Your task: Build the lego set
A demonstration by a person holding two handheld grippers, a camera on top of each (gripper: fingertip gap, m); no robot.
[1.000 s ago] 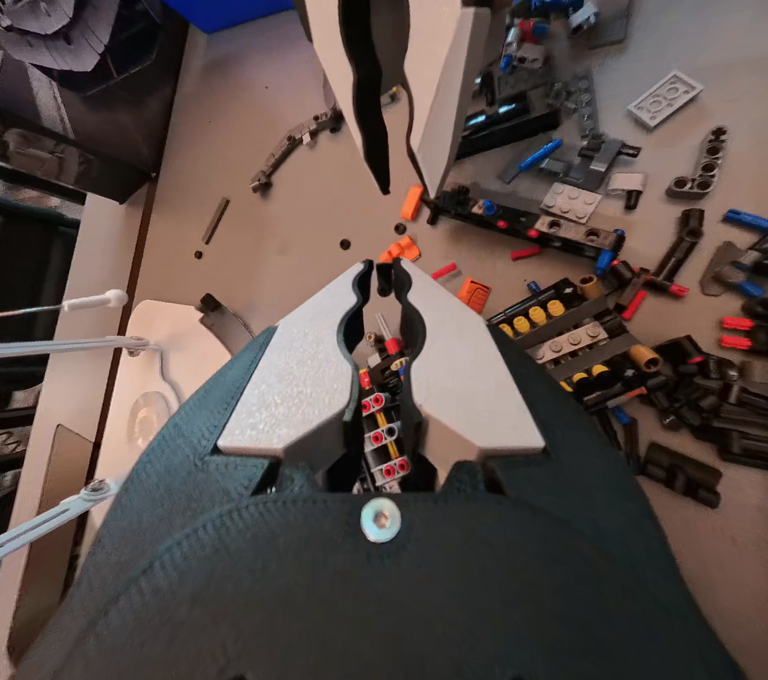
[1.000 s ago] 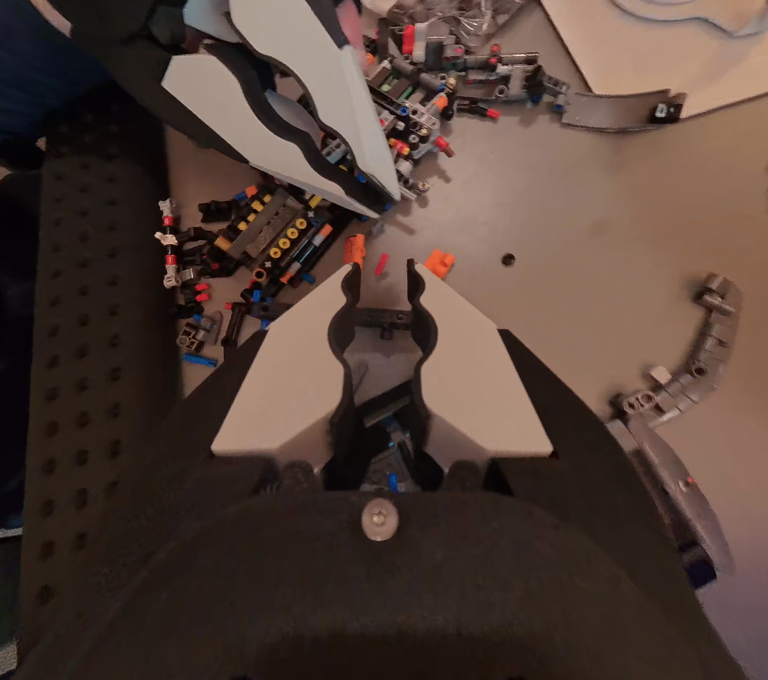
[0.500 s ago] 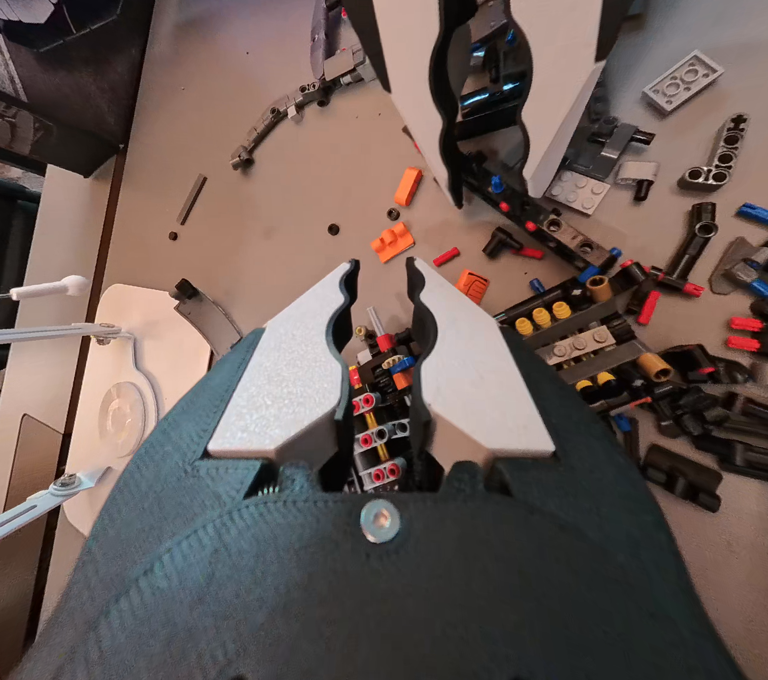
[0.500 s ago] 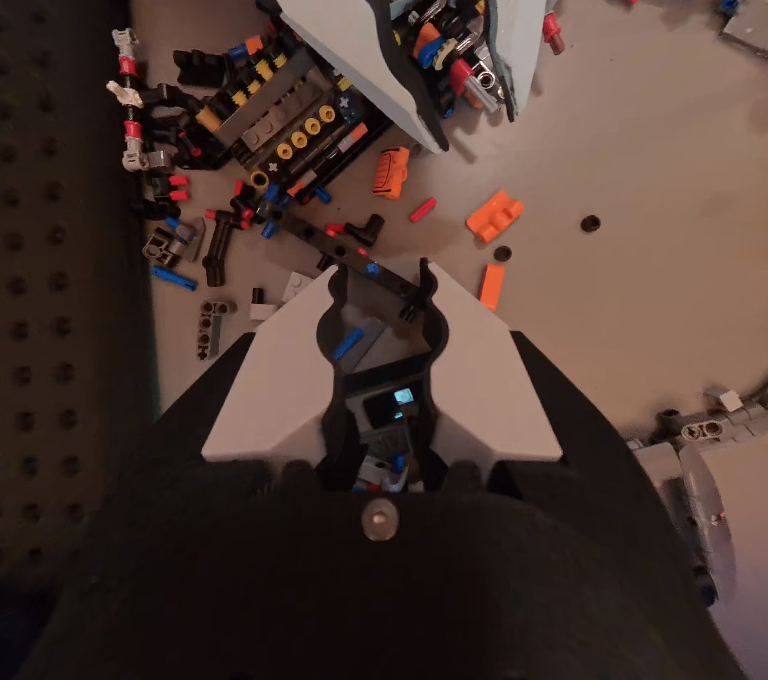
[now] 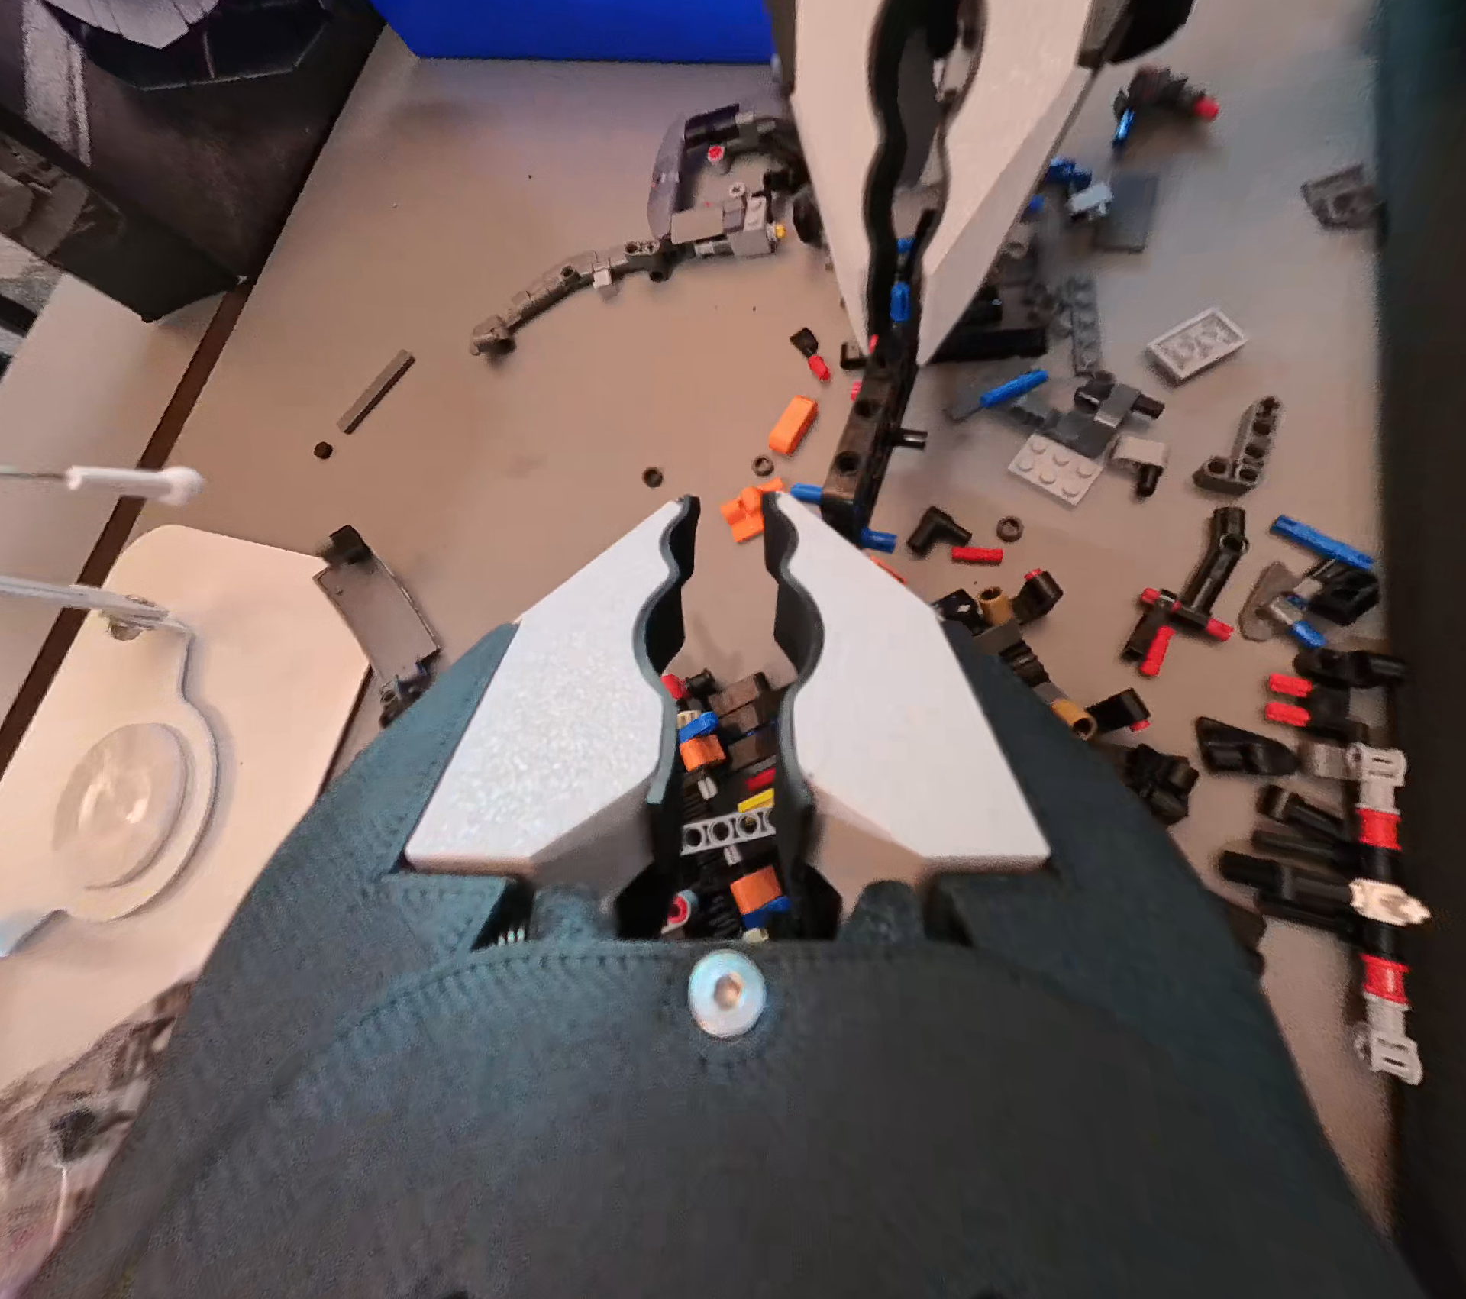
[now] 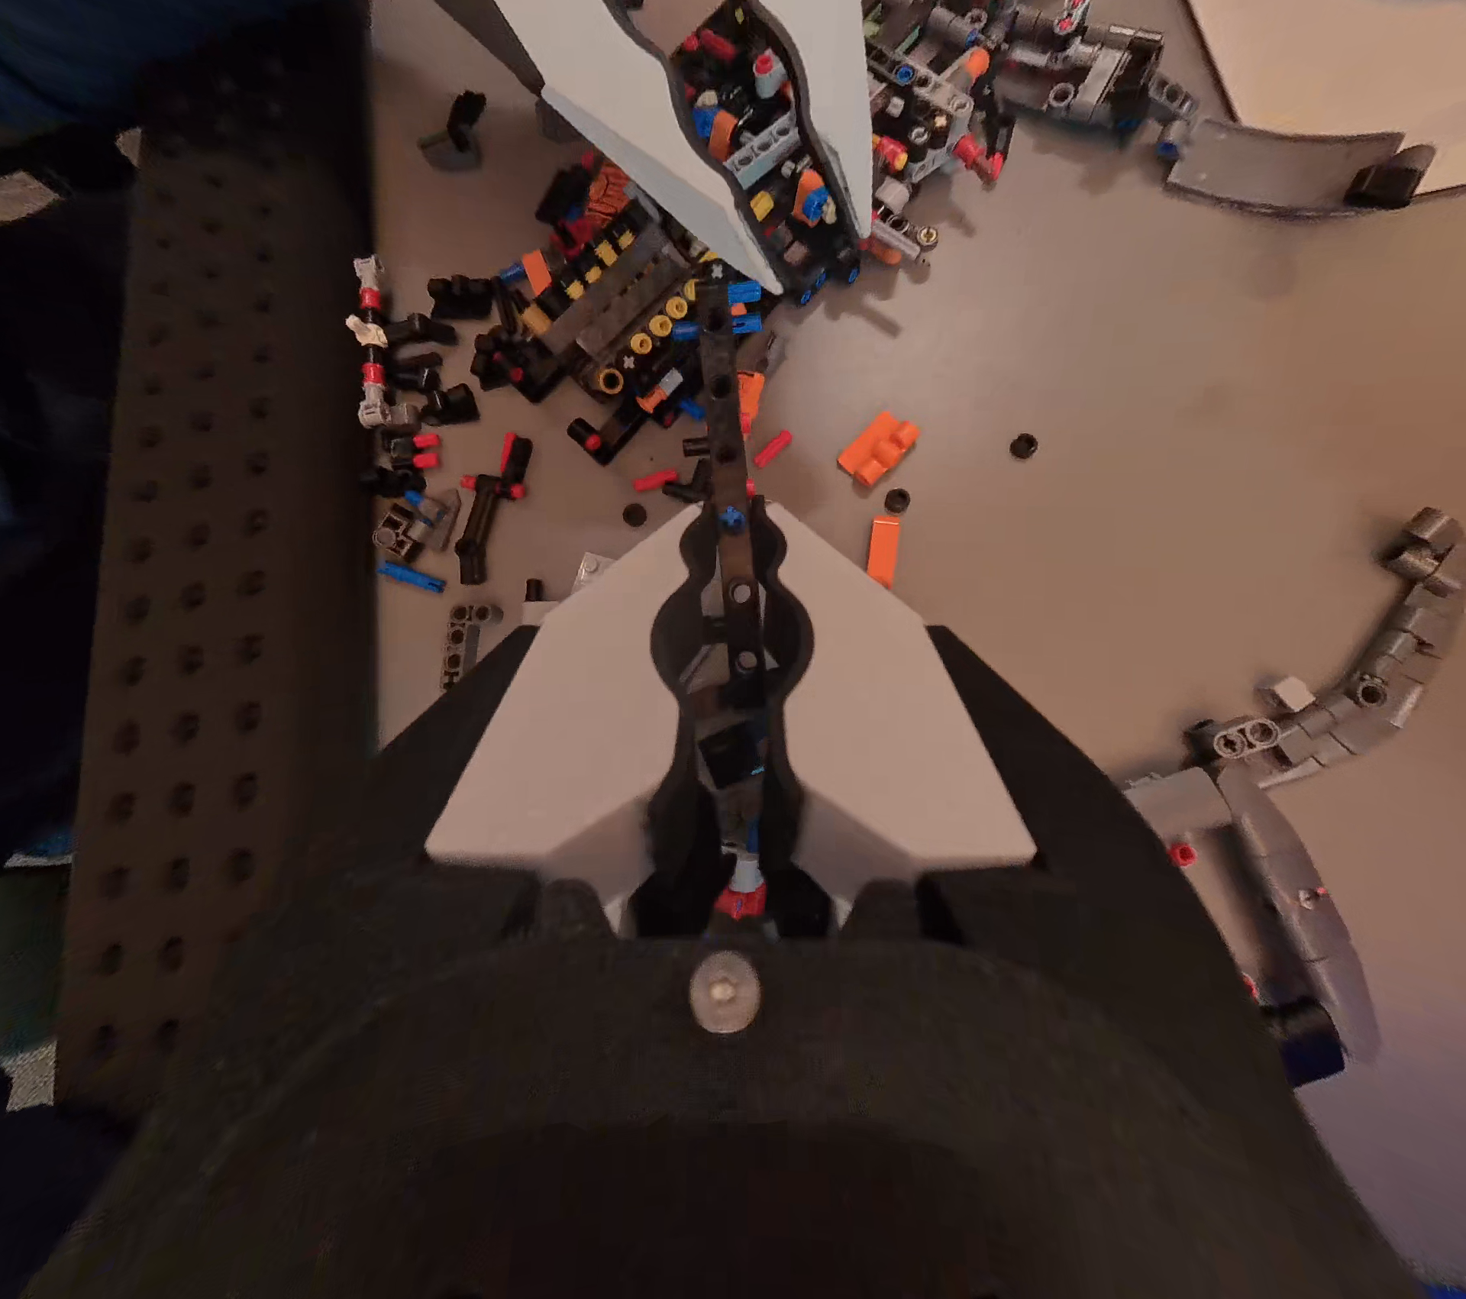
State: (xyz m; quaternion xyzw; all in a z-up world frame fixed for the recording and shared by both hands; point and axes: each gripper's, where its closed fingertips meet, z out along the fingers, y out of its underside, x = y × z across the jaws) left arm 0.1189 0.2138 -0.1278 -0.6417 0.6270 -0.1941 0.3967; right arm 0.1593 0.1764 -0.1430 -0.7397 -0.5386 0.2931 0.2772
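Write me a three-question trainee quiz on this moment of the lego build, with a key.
1. True or false: the right gripper is shut on a long black beam that sticks out past its fingertips.
2. Multiple choice: what colour is the small clip-like piece lying on the table just beyond the left gripper? A orange, B green, C white.
3. Short answer: which gripper holds the multi-coloured assembly between its fingers?

Key: 1 true; 2 A; 3 left.
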